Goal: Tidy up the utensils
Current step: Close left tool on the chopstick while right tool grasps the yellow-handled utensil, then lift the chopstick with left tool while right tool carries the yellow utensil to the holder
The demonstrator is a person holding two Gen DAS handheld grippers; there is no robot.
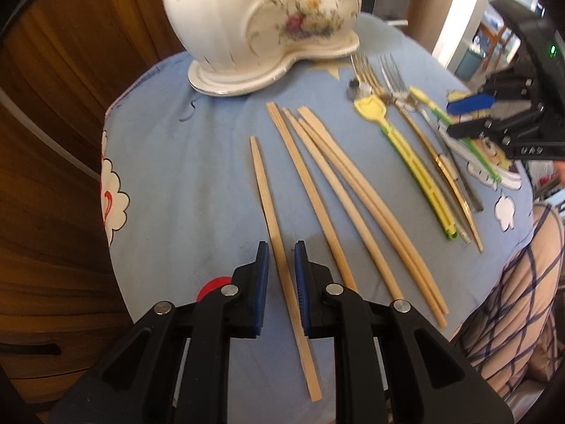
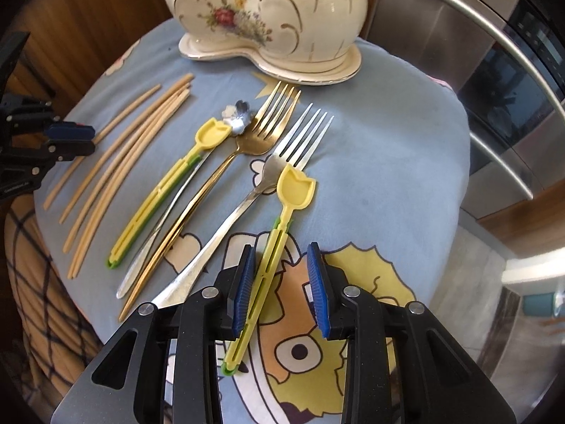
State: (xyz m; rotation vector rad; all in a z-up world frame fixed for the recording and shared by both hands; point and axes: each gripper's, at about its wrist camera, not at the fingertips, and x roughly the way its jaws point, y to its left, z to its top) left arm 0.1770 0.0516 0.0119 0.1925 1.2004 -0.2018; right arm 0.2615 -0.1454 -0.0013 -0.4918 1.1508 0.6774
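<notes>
A: Where are the tools?
B: Left tool (image 1: pixel 281 247) straddles a lone chopstick (image 1: pixel 279 243), jaws parted; right tool (image 2: pixel 280 265) gapes around a yellow spoon (image 2: pixel 279 219).
A: Progress?
B: Barely begun, I'd judge: forks (image 2: pixel 282 127) and chopsticks lie loose on the counter (image 2: pixel 388 162); ceramic holder (image 2: pixel 268 17) apparently unfilled.

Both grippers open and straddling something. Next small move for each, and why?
Probably close both. The left gripper has its open jaws on either side of the lone chopstick, lying apart from the other chopsticks. The right gripper straddles the handle of the nearer yellow tulip spoon, its left pad already alongside. Then lift, likely toward the ceramic holder.
</notes>
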